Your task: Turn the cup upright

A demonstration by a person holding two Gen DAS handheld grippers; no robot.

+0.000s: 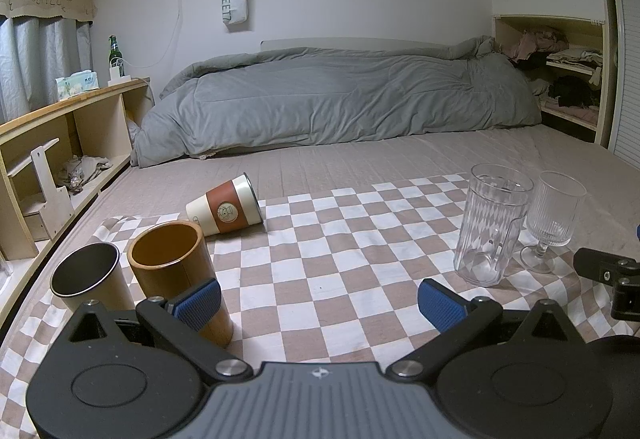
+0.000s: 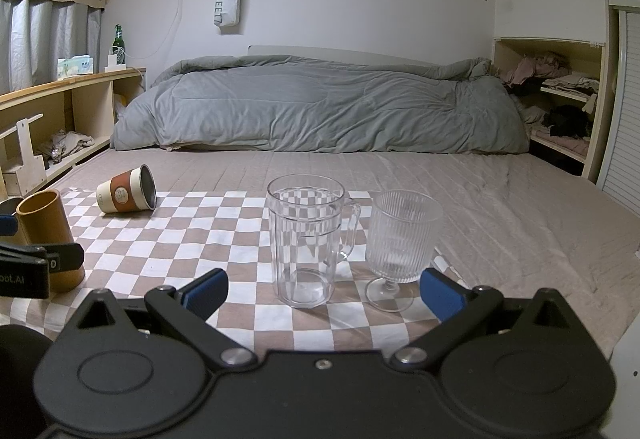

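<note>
A cream cup with a brown sleeve [image 1: 226, 209] lies on its side at the far left edge of the checkered cloth [image 1: 340, 239], its mouth to the right. It also shows in the right wrist view [image 2: 128, 193]. My left gripper [image 1: 318, 301] is open and empty, low over the cloth, well short of the cup. My right gripper [image 2: 324, 289] is open and empty, just in front of a clear pitcher [image 2: 306, 239] and a ribbed glass goblet [image 2: 400, 243].
A bamboo cup [image 1: 180, 263] and a dark metal cup [image 1: 90, 277] stand upright by my left finger. The pitcher [image 1: 490, 223] and goblet [image 1: 554, 215] stand at the right. A grey duvet [image 1: 340, 99] lies behind; shelves [image 1: 60, 143] run along the left.
</note>
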